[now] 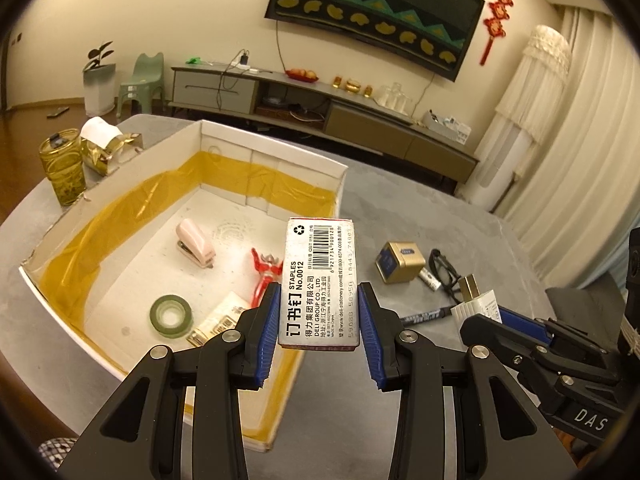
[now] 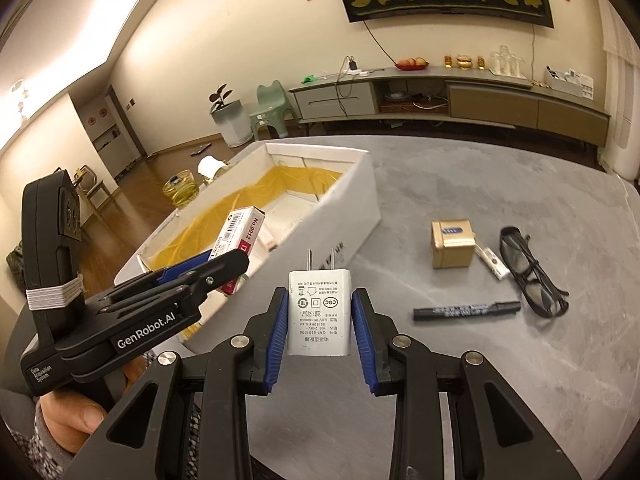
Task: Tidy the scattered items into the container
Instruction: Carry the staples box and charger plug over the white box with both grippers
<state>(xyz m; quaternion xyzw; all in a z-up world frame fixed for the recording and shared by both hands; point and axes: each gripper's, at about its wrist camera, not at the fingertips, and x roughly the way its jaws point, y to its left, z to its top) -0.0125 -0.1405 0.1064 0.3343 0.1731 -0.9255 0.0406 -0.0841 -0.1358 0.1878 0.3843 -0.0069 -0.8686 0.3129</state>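
My left gripper [image 1: 319,316] is shut on a staples box [image 1: 320,280], held up over the near right corner of the white cardboard box [image 1: 276,148] lined with yellow tape. Inside that box lie a pink stapler [image 1: 196,242], a green tape roll [image 1: 171,314], a red figure [image 1: 262,272] and a small packet [image 1: 218,320]. My right gripper [image 2: 320,316] is shut on a white plug adapter [image 2: 320,312], prongs pointing away, just right of the box wall [image 2: 332,220]. The left gripper [image 2: 192,276] with the staples box [image 2: 240,236] shows at the left of the right wrist view.
On the grey table [image 2: 520,360] to the right lie a gold tin [image 2: 452,244], a small white tube [image 2: 494,262], black glasses [image 2: 528,276] and a black marker [image 2: 466,310]. A green glass [image 1: 62,166] and a gold tissue holder [image 1: 102,148] stand behind the box.
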